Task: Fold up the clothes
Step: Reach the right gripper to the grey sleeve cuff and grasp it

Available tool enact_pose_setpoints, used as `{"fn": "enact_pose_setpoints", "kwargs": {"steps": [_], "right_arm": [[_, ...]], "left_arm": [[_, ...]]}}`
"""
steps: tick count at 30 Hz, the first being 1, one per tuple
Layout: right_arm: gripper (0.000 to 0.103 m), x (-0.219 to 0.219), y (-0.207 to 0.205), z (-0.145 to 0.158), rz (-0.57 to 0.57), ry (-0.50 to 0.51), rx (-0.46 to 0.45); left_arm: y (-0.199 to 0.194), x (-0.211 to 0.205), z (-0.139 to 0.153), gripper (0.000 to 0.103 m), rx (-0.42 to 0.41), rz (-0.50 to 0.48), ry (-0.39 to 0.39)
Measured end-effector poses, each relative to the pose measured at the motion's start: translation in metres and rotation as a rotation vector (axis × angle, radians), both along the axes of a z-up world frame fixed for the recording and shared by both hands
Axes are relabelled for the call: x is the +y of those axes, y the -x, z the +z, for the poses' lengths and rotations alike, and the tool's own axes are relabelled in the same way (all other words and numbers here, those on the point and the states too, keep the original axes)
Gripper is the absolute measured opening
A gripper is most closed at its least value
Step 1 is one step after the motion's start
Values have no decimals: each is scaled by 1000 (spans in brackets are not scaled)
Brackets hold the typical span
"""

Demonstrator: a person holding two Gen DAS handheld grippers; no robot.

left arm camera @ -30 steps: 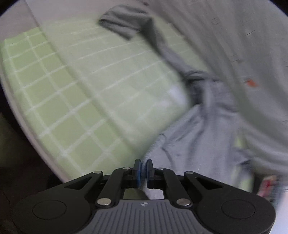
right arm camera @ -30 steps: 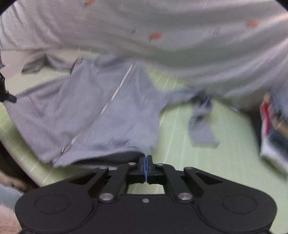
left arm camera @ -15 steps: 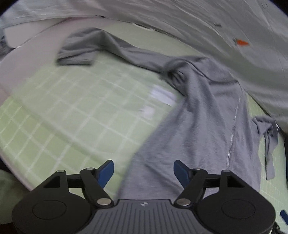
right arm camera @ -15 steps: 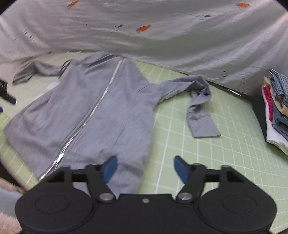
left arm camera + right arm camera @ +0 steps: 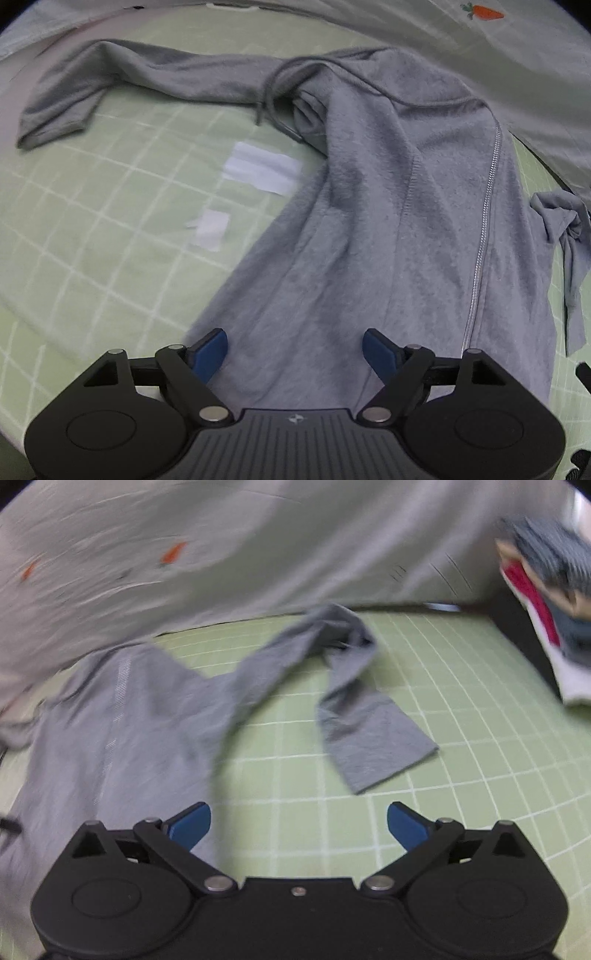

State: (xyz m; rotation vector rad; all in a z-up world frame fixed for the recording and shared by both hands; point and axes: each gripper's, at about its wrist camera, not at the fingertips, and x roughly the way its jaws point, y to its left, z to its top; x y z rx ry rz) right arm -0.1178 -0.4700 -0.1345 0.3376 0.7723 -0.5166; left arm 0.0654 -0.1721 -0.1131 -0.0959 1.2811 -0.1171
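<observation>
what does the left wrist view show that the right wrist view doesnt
Only the left wrist view shows the long straight sleeve, the drawstring, two white patches on the mat, and the left tool, open.

Only the right wrist view shows the stack of folded clothes and the right tool, open.

Both show the grey zip hoodie, its twisted sleeve, the green grid mat and the pale carrot-print cloth.

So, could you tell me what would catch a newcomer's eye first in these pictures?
Most striking is the grey zip-up hoodie spread face up on the green grid mat, one sleeve stretched far out, the other sleeve crumpled and bent back. Both grippers, left gripper and right gripper, hang wide open above it, jaws just opened, nothing between them. A stack of folded clothes sits at the mat's far right edge.
</observation>
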Motion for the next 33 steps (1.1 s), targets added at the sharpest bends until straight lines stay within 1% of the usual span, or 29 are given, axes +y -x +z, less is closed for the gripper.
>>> {"fn": "enact_pose_setpoints", "kwargs": {"steps": [5,7,8,11,13,15,16,17,18,21,23,24,25,26,27,28,30,33], "right_arm": [[103,-29,-22,-17,2,62,30],[103,-36,-33,-19,15,90,40],[103,-40,-38,-21,20,101,46],[103,-47,-50,-23,34,124,62],[101,-44,-51,-21,66,163,62],[91,-41,-53,-19,100,205,62],[83,-39,-54,-18,117,225,61],[76,-39,-54,-17,123,218,57],[73,-39,-55,-16,125,206,54],[58,-39,-59,-17,131,180,59],[36,-40,-60,-21,137,162,87],[32,-41,-59,-23,134,142,94],[20,-43,-56,-25,126,112,91],[1,-44,-52,-23,121,93,71],[2,-45,-46,-20,115,76,48],[2,-46,-41,-14,111,81,28],[2,-48,-33,1,102,121,0],[1,-59,-21,24,49,181,-42]], "left_arm": [[-12,-16,-8,93,-1,-2,-46],[-15,-22,-11,101,11,-15,-62],[-17,-26,-13,103,20,-25,-72],[-16,-37,-17,103,29,-47,-134],[-14,-42,-19,103,25,-53,-163],[-13,-41,-19,103,25,-45,-160],[-13,-41,-19,103,26,-43,-159],[-12,-41,-19,103,29,-42,-160],[-12,-40,-19,103,31,-41,-160],[-13,-39,-20,103,43,-32,-160],[-14,-38,-19,103,45,-27,-159],[-14,-37,-18,103,44,-26,-159],[-14,-37,-17,103,44,-24,-159],[-14,-40,-17,103,40,-23,-159],[-14,-43,-17,103,37,-23,-160],[-14,-45,-17,103,34,-22,-160],[-13,-46,-17,103,29,-21,-158],[-12,-45,-17,103,32,-23,-157]]}}
